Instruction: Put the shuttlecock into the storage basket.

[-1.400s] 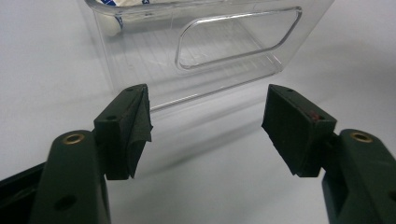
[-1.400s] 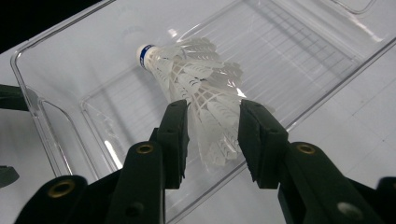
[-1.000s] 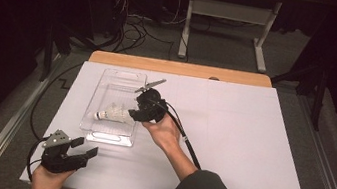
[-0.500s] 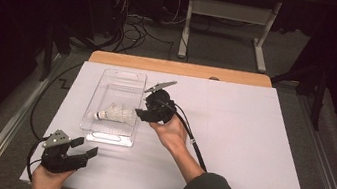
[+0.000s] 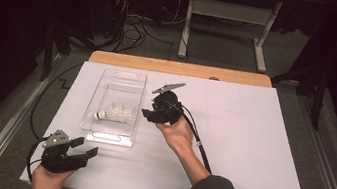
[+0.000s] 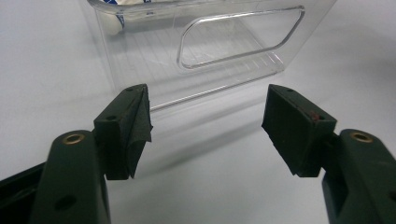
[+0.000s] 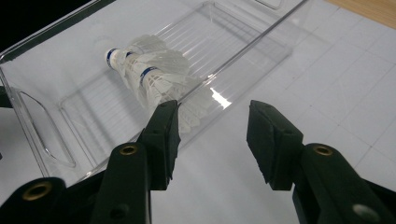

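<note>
A clear plastic bin (image 5: pixel 120 73) stands on the white table cover, left of centre. White feather shuttlecocks (image 5: pixel 115 113) with blue bands lie on their side in its near half, seemingly stacked one into the other. My right gripper (image 5: pixel 149 112) hovers just right of the bin's wall, pointing left, open with nothing between its pads. In the right gripper view the shuttlecocks (image 7: pixel 154 77) lie inside the bin (image 7: pixel 243 37), beyond the right gripper (image 7: pixel 212 126). My left gripper (image 5: pixel 85 147) rests near the table's front left corner, open. The left gripper (image 6: pixel 205 112) faces the bin's handle end (image 6: pixel 233 42).
The white cover (image 5: pixel 249 147) spreads wide to the right of the bin. A wooden table edge (image 5: pixel 180 68) runs along the back. Cables trail from both grippers. Beyond the table are a dark floor with wires and a table frame (image 5: pixel 229 12).
My right gripper has drawn back to the right, from over the bin to just outside its wall. The shuttlecocks stay in the bin. The left gripper has not moved.
</note>
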